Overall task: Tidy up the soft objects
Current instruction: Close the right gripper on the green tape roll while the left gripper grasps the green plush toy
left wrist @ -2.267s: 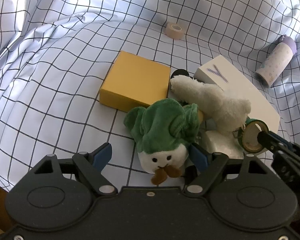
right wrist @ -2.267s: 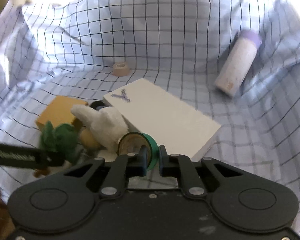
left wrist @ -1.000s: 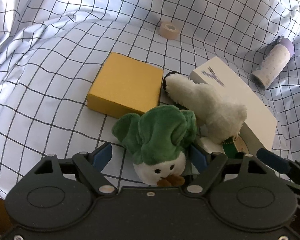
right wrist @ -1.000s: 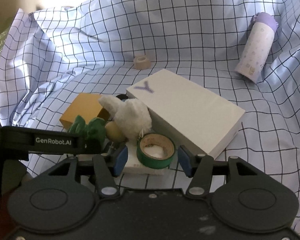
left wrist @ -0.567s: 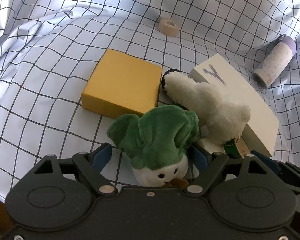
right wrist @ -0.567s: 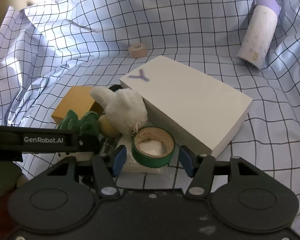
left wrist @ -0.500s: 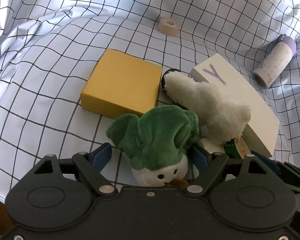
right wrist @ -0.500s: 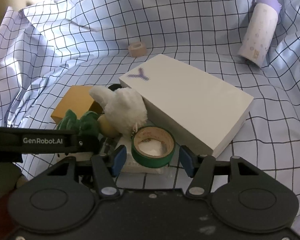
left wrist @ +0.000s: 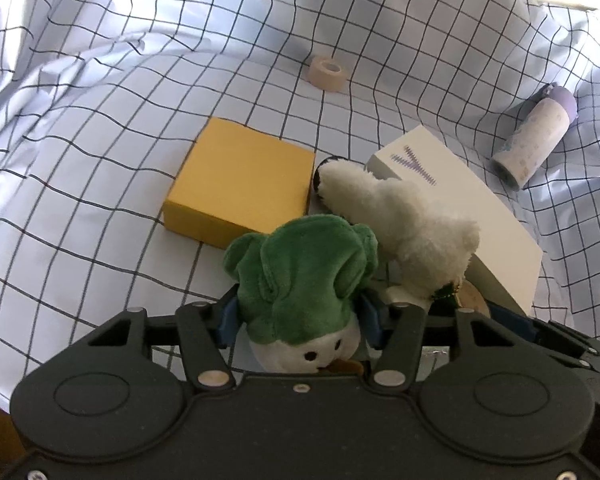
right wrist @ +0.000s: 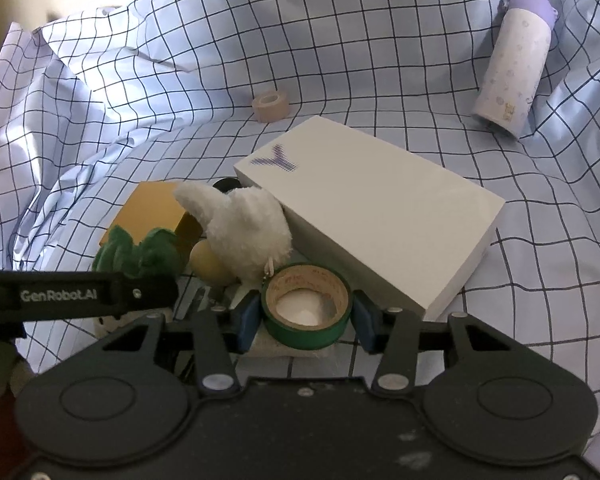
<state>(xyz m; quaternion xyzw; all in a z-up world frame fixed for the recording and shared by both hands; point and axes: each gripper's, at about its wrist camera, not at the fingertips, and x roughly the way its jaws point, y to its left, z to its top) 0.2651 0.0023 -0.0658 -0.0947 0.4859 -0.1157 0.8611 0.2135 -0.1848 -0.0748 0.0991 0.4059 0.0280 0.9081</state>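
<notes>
A green plush toy (left wrist: 300, 276) with a white face lies on the checked cloth, and my left gripper (left wrist: 298, 316) is shut on it, blue pads pressed into both sides. A white plush toy (left wrist: 404, 216) leans beside it against the white box. In the right wrist view, a green tape roll (right wrist: 306, 308) lies flat on a white pad in front of that white plush toy (right wrist: 248, 228). My right gripper (right wrist: 306, 316) is closing around the roll, and its pads meet the roll's sides. The left gripper's finger (right wrist: 80, 294) crosses that view at the left.
A yellow box (left wrist: 240, 188) sits behind the green toy and a long white box (right wrist: 372, 208) lies to the right. A beige tape roll (left wrist: 327, 73) and a purple-capped bottle (left wrist: 534, 142) lie farther back on the rumpled checked cloth (left wrist: 80, 152).
The left jaws have closed from wide open onto the green plush toy. The right jaws have narrowed onto the green tape roll, which they had earlier laid flat.
</notes>
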